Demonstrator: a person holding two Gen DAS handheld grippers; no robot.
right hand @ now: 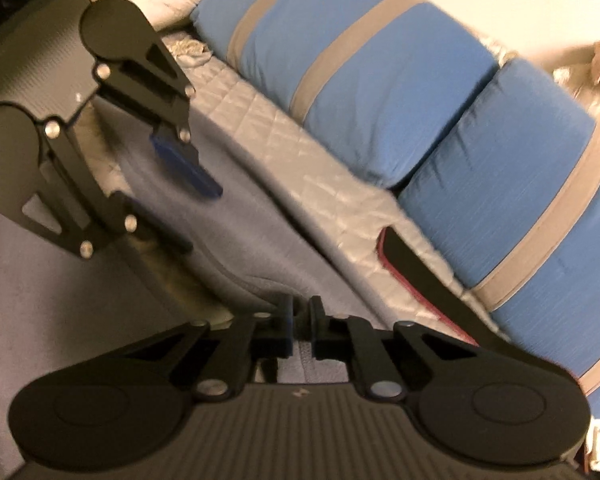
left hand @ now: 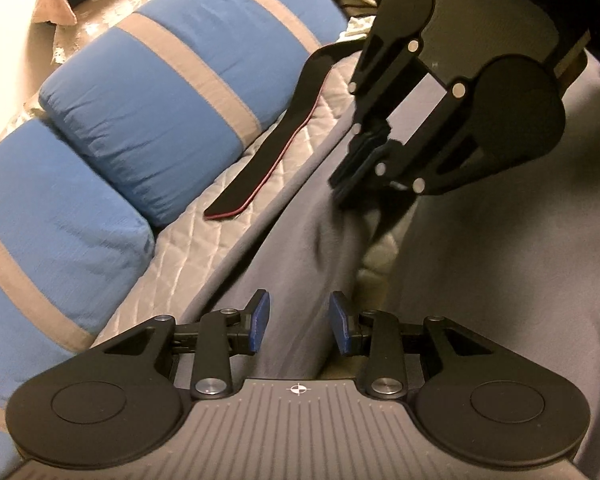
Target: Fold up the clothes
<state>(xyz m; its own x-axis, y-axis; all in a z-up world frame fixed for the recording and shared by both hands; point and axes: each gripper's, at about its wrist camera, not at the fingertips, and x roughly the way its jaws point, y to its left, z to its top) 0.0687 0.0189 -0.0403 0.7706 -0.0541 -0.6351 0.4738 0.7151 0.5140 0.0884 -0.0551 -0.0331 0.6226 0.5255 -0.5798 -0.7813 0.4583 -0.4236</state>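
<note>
Pillows in blue with grey bands line the far left edge of the bed, leaning one against the next. Beside them runs a strip of pale quilted bedspread, and on it, close along the pillows, lies a flat black strip with a red edge. Next comes the grey garment, spread over the bed from the bedspread's inner edge across to the right, with its long hem running along the quilting.

Over that garment the left gripper hangs with its blue pads partly apart; grey cloth shows in the gap, but I cannot tell whether the pads press on it. Further right, the right gripper points down at a raised ridge of the same garment. Its jaws are drawn nearly together, and in its own view a thin fold of grey cloth sits pinched between the pads, with creases pulled up toward them.
</note>
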